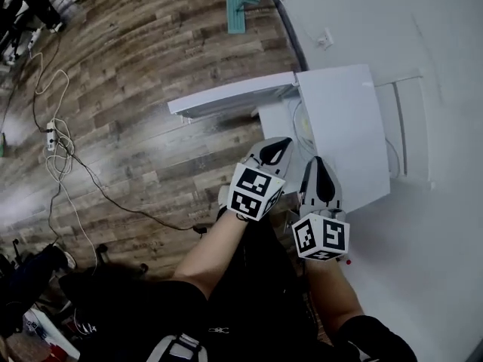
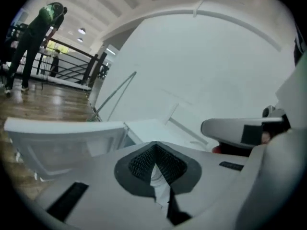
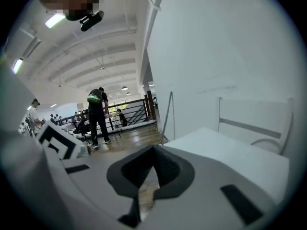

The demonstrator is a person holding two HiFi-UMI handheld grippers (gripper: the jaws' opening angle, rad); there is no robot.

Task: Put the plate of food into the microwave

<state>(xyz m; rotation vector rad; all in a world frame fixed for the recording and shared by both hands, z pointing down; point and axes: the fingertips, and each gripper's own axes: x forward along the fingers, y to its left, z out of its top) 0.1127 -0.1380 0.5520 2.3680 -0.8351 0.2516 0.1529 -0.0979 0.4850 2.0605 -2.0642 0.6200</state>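
Observation:
The white microwave [image 1: 343, 127] stands against the wall, and its door [image 1: 226, 96] hangs open to the left. Inside the cavity a pale round rim [image 1: 303, 131] shows; whether it is the plate I cannot tell, and no food is visible. My left gripper [image 1: 276, 152] hovers just in front of the opening, shut with nothing held. My right gripper [image 1: 321, 173] is beside it, over the microwave's front corner, jaws together and empty. The left gripper view looks past its gripper [image 2: 156, 146] at the open door [image 2: 62, 138]. In the right gripper view, that gripper [image 3: 153, 150] lies along the microwave's top [image 3: 230, 152].
Cables [image 1: 64, 157] and a power strip [image 1: 50, 134] lie on the wood floor at the left. A green mop head [image 1: 236, 12] rests by the wall, and a white rack [image 1: 411, 119] stands behind the microwave. A person in green [image 3: 98, 114] stands far off.

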